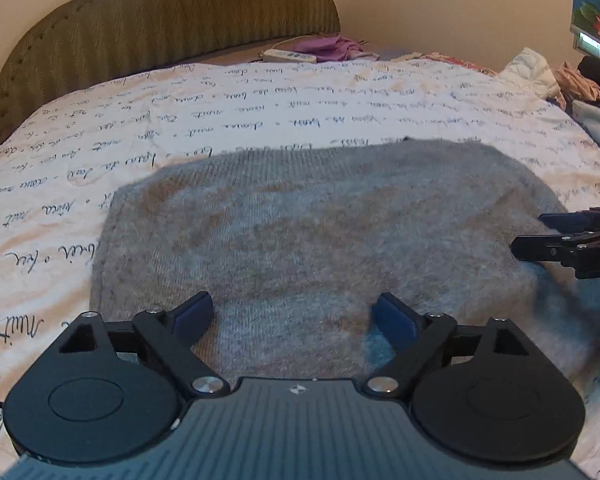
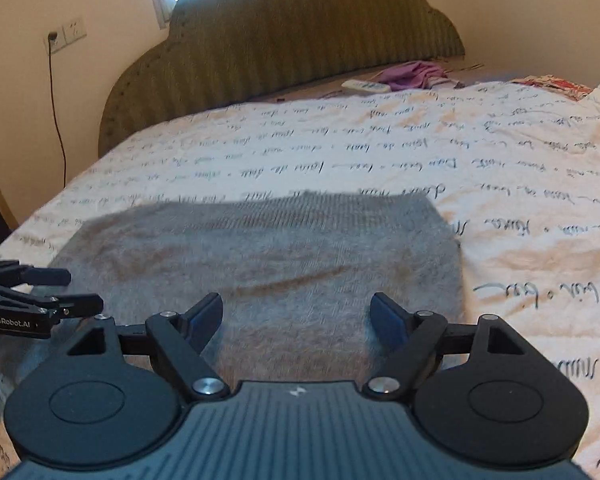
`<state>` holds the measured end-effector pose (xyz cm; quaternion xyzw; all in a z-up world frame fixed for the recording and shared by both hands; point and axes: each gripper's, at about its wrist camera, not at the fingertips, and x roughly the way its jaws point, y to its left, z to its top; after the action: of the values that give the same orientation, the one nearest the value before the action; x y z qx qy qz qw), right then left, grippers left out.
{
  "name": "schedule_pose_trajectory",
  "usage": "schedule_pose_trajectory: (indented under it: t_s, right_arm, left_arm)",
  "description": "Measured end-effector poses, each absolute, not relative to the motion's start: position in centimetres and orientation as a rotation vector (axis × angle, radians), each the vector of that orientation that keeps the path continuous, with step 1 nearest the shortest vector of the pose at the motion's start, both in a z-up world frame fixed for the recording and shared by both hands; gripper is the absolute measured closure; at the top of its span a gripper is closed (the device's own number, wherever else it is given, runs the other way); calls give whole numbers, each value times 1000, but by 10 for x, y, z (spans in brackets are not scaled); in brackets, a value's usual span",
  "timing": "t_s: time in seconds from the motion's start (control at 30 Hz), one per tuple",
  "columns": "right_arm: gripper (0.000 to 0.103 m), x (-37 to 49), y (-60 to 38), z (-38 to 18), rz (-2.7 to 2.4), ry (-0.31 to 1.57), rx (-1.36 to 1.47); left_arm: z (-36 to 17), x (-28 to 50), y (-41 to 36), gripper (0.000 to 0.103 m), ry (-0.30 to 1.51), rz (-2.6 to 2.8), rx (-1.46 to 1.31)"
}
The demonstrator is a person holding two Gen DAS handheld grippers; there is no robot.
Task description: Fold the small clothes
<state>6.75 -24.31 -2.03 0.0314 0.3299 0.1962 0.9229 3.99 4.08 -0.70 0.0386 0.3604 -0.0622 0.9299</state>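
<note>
Spreading wide at the near edge of each wrist view, the two grippers hover over a grey fuzzy knit garment (image 1: 320,224) laid flat on a bed. In the left wrist view, the left gripper (image 1: 293,316) stands released, its blue-padded fingers (image 1: 192,312) apart with nothing between them, above the garment's near hem at 6 o'clock; the right gripper (image 1: 540,236) enters from 3 o'clock as a pair of black fingers lying over the garment's right edge (whether they touch the knit cannot be told). In the right wrist view, the right gripper (image 2: 296,316) is likewise released and empty above the near part of the garment (image 2: 268,264), and the left gripper (image 2: 60,292) reaches in from 9 o'clock over the garment's left edge, its fingers parted. The garment lies at the centre of both views, roughly rectangular, its far edge a ribbed band toward 12 o'clock. Beneath and around it spreads a white bedsheet (image 1: 220,104) printed with lines of dark cursive script. Farther toward 12 o'clock lie a white remote control (image 1: 288,55) and, just beside it, a purple cloth (image 1: 328,46); a heap of mixed clothes (image 1: 560,80) sits at 2 o'clock. Farthest stands an olive-green scalloped headboard (image 1: 160,20) against a cream wall (image 1: 440,0), which in the right wrist view carries a wall socket (image 2: 66,34) with a dark cord hanging at 10 o'clock.
</note>
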Motion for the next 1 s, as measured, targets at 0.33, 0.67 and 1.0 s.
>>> schedule_pose_trajectory:
  t_s: [0.33,0.67,1.0]
  right_arm:
    - [21,29,-253,-6,377,646,101]
    - [21,6,-242,-22,322,699,25]
    - [21,-13,-246,-28,333,684,15]
  left_arm:
    - [19,1,35,14,695,-134,50]
    - [1,-24,13,14,715,-128,93]
    - [-2,-35,26,12,739,-105,68]
